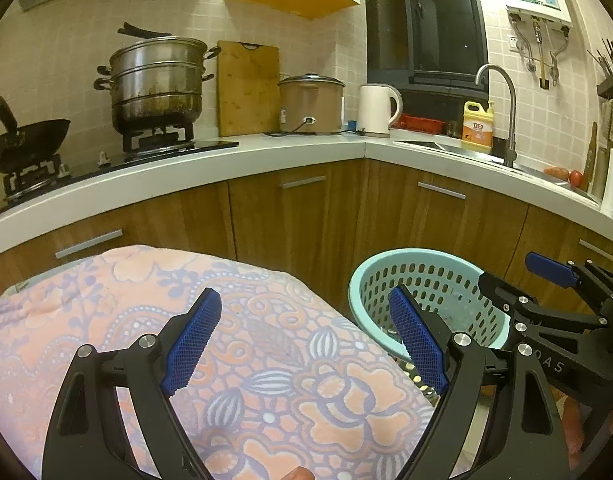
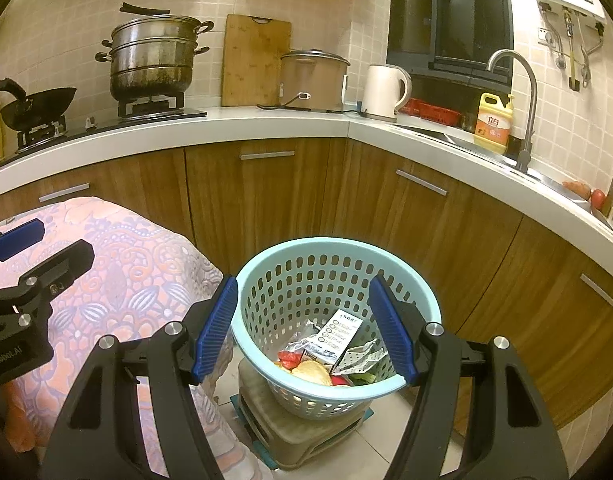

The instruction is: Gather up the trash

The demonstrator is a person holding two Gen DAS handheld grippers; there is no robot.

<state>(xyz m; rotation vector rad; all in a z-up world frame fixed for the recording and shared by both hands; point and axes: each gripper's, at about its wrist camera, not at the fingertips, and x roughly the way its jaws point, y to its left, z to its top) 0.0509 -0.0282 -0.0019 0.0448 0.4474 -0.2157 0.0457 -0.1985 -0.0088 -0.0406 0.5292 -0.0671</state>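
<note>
While both grippers, left (image 1: pixel 306 340) and right (image 2: pixel 306 328), stand apart and empty, trash (image 2: pixel 330 356) lies in the basket (image 2: pixel 266 264) beside the cloth (image 1: pixel 146 280).

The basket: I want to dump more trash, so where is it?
In the right wrist view, the basket sits low centre on a small stool, right of the floral cloth.

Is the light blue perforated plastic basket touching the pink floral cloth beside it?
Cannot tell. In the right wrist view, a blue finger pad hides where the basket meets the cloth.
</note>
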